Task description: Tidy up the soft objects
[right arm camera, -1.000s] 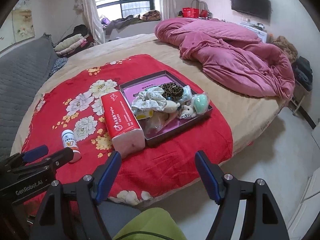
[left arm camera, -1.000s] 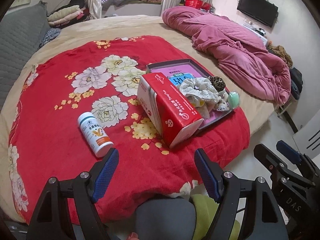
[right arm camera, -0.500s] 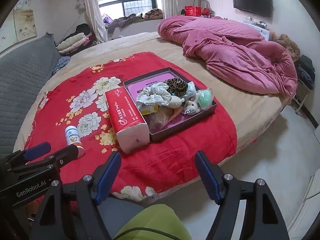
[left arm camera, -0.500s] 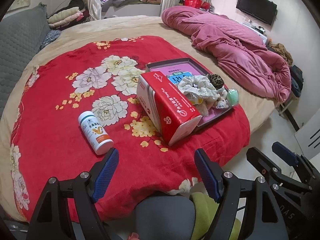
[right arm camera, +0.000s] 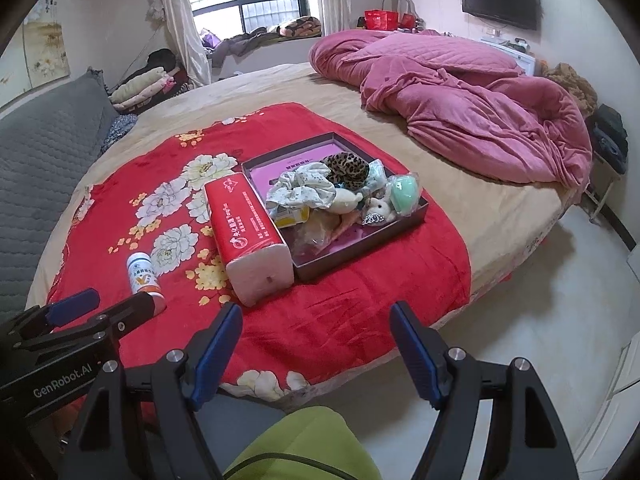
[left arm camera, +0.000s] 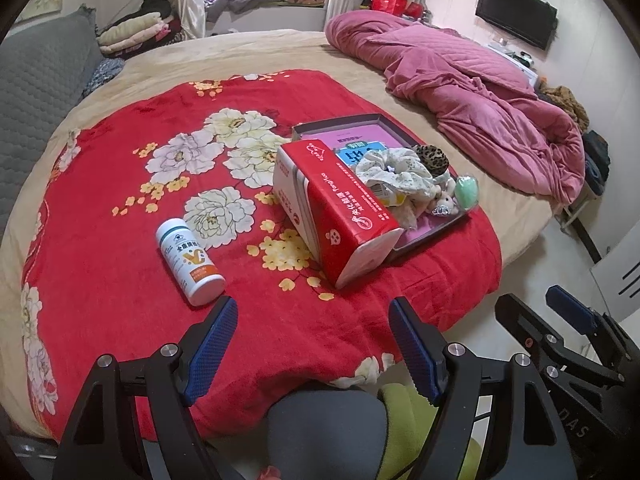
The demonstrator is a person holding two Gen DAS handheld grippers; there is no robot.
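Observation:
A shallow dark box (right arm camera: 416, 216) with a purple floor sits on the red floral blanket (left arm camera: 120, 248). Piled in it are a floral scrunchie (right arm camera: 308, 188), a leopard-print scrunchie (right arm camera: 346, 166), a small plush toy (right arm camera: 378, 208) and a mint green sponge (right arm camera: 404, 196). The same box (left arm camera: 448, 226) shows in the left wrist view. A red tissue pack (left arm camera: 340, 208) leans against its left side. A white bottle (left arm camera: 188, 260) lies left of the pack. My left gripper (left arm camera: 312, 332) and right gripper (right arm camera: 316, 338) are open and empty, near the bed's front edge.
A crumpled pink quilt (right arm camera: 472, 104) covers the bed's far right. A grey quilted headboard (right arm camera: 36, 184) runs along the left. Folded clothes (right arm camera: 140, 88) lie at the back. Bare floor (right arm camera: 540, 300) is on the right. A person's green-clad knee (right arm camera: 312, 440) is below the grippers.
Both views shift slightly; the box and tissue pack now sit a little higher and farther in the right wrist view. Nothing on the bed has moved, and both grippers stay open.

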